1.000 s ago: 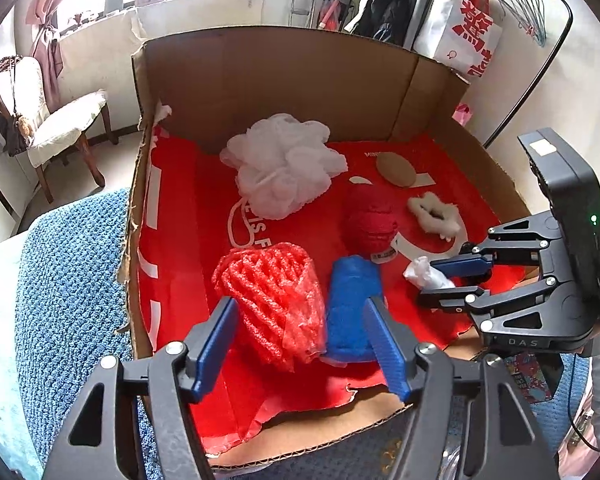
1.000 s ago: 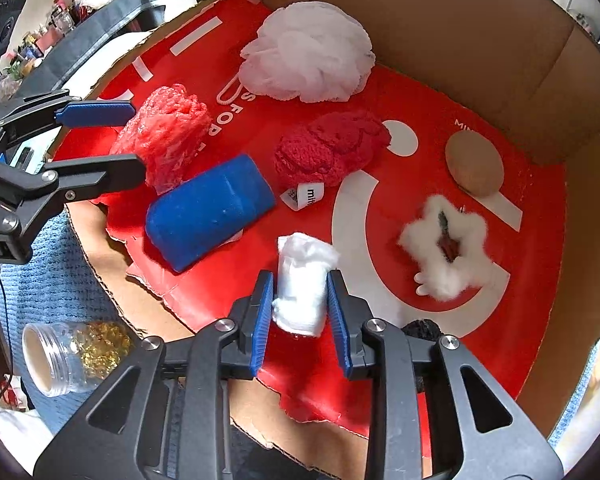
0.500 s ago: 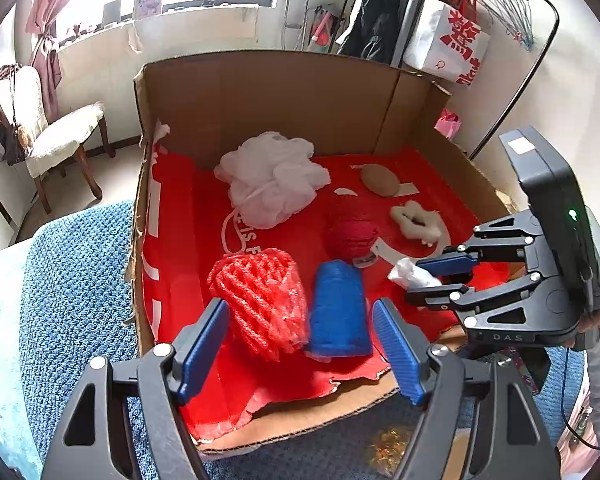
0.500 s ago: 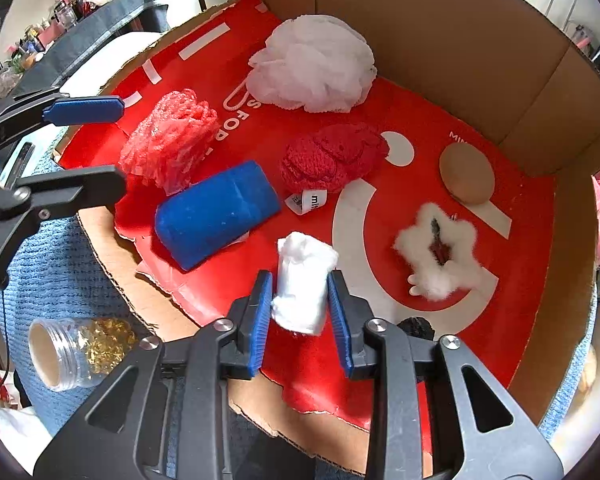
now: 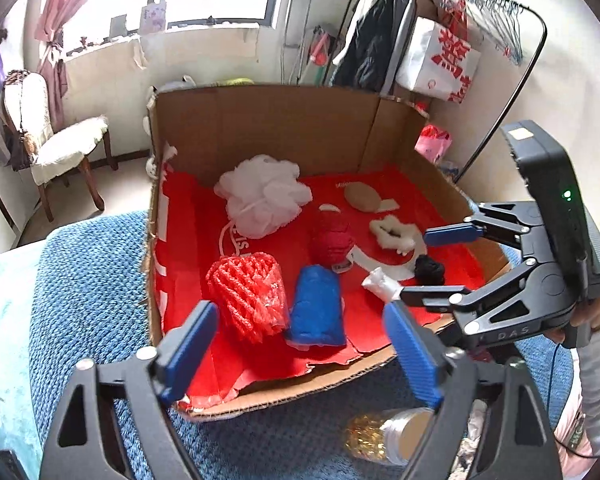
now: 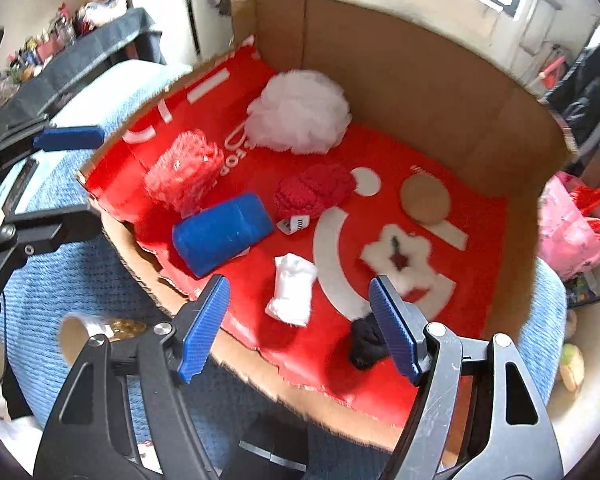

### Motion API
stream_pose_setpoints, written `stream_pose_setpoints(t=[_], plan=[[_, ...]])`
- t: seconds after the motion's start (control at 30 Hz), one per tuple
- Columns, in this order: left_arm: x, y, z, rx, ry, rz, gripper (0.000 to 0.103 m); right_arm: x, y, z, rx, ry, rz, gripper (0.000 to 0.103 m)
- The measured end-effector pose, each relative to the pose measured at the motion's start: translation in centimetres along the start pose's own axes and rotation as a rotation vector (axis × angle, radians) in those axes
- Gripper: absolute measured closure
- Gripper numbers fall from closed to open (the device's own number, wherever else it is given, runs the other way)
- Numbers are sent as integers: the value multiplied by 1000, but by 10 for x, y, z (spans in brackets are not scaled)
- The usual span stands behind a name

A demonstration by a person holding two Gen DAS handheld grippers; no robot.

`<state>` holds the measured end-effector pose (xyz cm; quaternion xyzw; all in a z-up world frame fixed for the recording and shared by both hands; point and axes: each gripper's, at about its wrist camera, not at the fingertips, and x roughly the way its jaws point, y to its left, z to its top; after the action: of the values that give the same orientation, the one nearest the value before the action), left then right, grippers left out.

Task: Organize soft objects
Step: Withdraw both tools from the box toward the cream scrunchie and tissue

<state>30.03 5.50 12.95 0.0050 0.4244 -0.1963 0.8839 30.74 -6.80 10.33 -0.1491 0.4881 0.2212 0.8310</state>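
A cardboard box (image 5: 283,128) with a red lining holds several soft things: a white mesh pouf (image 5: 261,196), a red net roll (image 5: 245,294), a blue roll (image 5: 318,308), a red knit ball (image 5: 332,238), a white fluffy scrunchie (image 6: 400,258), a tan pad (image 6: 426,200), a black wad (image 6: 366,344) and a small white cloth roll (image 6: 293,288). My right gripper (image 6: 300,326) is open and empty, just above and behind the white cloth roll, which lies on the lining. My left gripper (image 5: 300,344) is open and empty at the box's front edge.
The box sits on a blue knitted blanket (image 5: 87,280). A clear jar of gold bits (image 5: 384,434) lies on the blanket in front of the box. A chair (image 5: 51,140) and a clothes rack (image 5: 440,40) stand behind. A pink bag (image 6: 572,224) is beside the box.
My right gripper has opened and let go of the white cloth roll, which now lies in the box, and has pulled back. My left gripper has drawn back toward the front edge.
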Motion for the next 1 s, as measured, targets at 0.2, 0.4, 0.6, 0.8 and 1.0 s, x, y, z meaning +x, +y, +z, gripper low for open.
stream_pose_setpoints(t=[0.2, 0.4, 0.6, 0.8, 1.0], plan=[[-35, -15, -14, -10, -93, 10, 3, -59, -7, -20, 73, -125, -37, 30], [-77, -40, -35, 35, -212, 88, 0, -117, -3, -51, 132, -265, -106, 27], [-120, -66, -62, 70, -322, 126, 0, -164, 14, -94, 169, -385, -158, 16], [-149, -85, -93, 58, -394, 139, 0, -189, 41, -141, 170, -450, -216, 16], [-163, -101, -120, 38, -418, 125, 0, -197, 58, -177, 196, -482, -212, 16]])
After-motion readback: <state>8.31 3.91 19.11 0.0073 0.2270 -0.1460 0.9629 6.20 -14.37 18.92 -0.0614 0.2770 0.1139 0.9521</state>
